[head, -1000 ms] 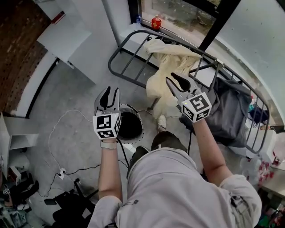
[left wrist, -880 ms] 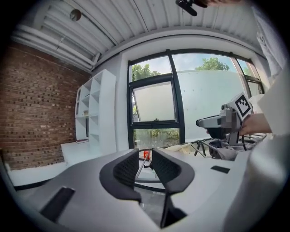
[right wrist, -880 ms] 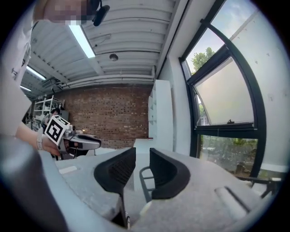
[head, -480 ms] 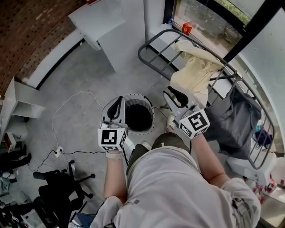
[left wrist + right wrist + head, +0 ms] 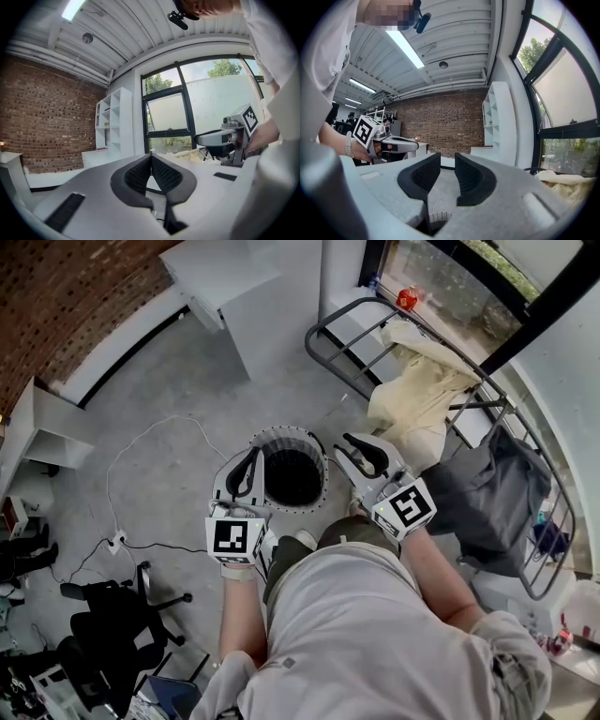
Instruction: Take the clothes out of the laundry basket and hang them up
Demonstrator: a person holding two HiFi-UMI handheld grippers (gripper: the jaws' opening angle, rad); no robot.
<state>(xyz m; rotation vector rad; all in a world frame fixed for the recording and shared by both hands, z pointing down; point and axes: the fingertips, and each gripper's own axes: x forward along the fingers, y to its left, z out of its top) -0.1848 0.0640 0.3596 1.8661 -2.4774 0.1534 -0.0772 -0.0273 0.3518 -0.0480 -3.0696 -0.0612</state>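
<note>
Head view: left gripper point(image 5: 253, 456) and right gripper point(image 5: 354, 442) flank the laundry basket point(image 5: 291, 431). Left fingers point(image 5: 138, 176) closed together, empty; right fingers point(image 5: 473, 180) narrowly apart, nothing between.

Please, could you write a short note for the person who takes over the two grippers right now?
Left gripper: shut, empty, seen at the left of the laundry basket in the head view.
Right gripper: open, empty, at the basket's right.
Done: a cream garment and a dark grey garment hang over the drying rack.
Left: the basket's inside looks dark, so I cannot tell whether clothes remain. Check it and hang whatever is there.
</note>
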